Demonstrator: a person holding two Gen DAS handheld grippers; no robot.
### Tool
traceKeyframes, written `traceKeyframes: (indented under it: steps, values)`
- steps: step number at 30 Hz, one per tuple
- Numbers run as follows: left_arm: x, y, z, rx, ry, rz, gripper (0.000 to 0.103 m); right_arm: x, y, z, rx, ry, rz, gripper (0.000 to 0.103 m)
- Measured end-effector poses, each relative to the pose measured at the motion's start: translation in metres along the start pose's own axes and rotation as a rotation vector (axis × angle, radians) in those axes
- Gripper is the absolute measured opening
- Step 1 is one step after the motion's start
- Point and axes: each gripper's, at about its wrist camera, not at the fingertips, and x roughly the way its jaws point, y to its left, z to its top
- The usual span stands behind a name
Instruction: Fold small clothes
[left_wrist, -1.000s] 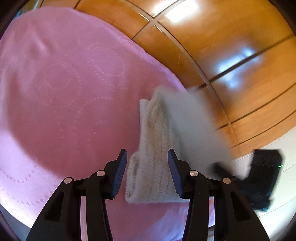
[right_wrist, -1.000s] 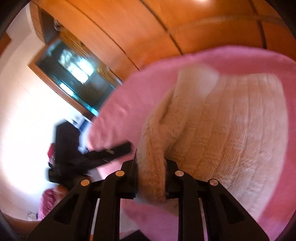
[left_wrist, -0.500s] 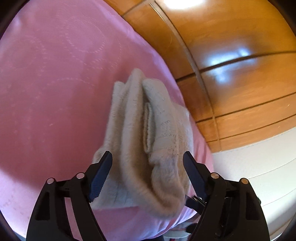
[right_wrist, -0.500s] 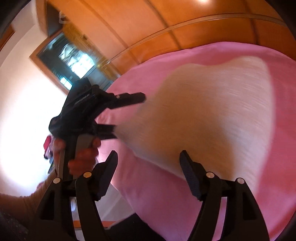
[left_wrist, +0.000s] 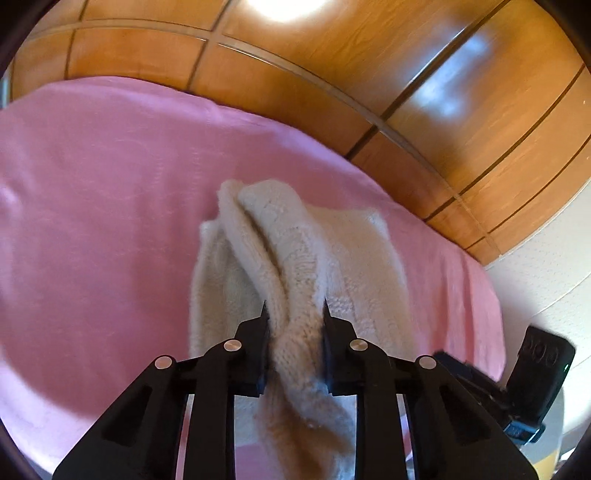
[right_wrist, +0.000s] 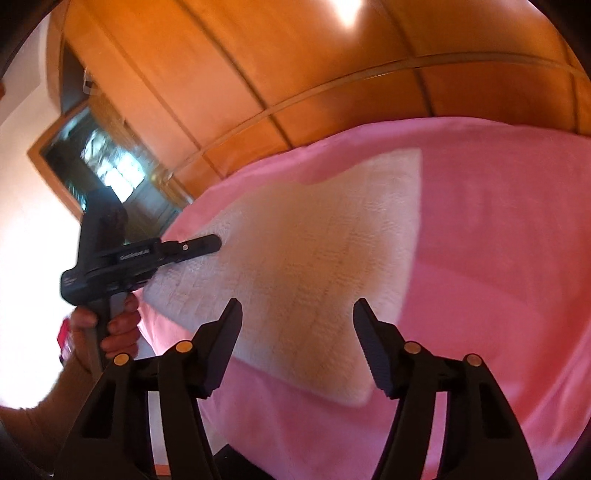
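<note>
The left gripper (left_wrist: 294, 314) had just closed its jaws on a thick fold of the cream knitted garment (left_wrist: 295, 258), where half a second before they had straddled it wide. The right gripper (right_wrist: 297, 314) hovered with jaws well apart and slightly narrower than then, nothing between them, just short of the garment's near edge. The garment lay on the pink bedspread (left_wrist: 92, 221), one end lifted into the left jaws; motion blur softened its knit in the right view. Beyond the bedspread stood glossy orange wooden wardrobe panels (left_wrist: 443, 92). A hand (right_wrist: 107, 325) on the left gripper's handle showed at the garment's left, its sleeve cut off by the frame.
</note>
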Motion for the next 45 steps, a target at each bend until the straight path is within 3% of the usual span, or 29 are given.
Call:
traceKeyframes:
  steps: [5, 6, 7, 9, 16, 18, 26, 32, 45]
  values:
    - [0.024, 0.034, -0.029, -0.057, 0.056, 0.087, 0.026, 0.055, 0.01, -0.028, -0.088, 0.13, -0.094, 0.06]
    - [0.025, 0.037, -0.032, -0.07, 0.036, 0.107, 0.038, 0.06, 0.013, -0.034, -0.11, 0.116, -0.122, 0.06]
    - [0.024, 0.035, -0.033, -0.06, 0.02, 0.157, 0.057, 0.06, 0.016, -0.036, -0.132, 0.105, -0.141, 0.06]
    - [0.017, 0.028, -0.033, -0.017, -0.01, 0.238, 0.067, 0.06, 0.021, -0.036, -0.149, 0.11, -0.157, 0.06]
    - [0.0, 0.009, -0.023, 0.098, -0.097, 0.31, 0.067, 0.044, 0.015, -0.007, -0.127, 0.085, -0.126, 0.066]
    - [-0.003, 0.004, -0.023, 0.116, -0.121, 0.337, 0.067, 0.035, 0.012, 0.004, -0.116, 0.047, -0.144, 0.072]
    - [-0.009, -0.011, -0.026, 0.182, -0.174, 0.365, 0.067, 0.036, 0.008, 0.053, -0.102, -0.027, -0.209, 0.072]
    - [-0.006, -0.008, -0.024, 0.191, -0.171, 0.37, 0.067, 0.057, 0.01, 0.072, -0.13, -0.025, -0.251, 0.072]
    - [0.007, 0.001, -0.022, 0.183, -0.138, 0.383, 0.067, 0.074, 0.0, 0.081, -0.143, -0.003, -0.279, 0.072]
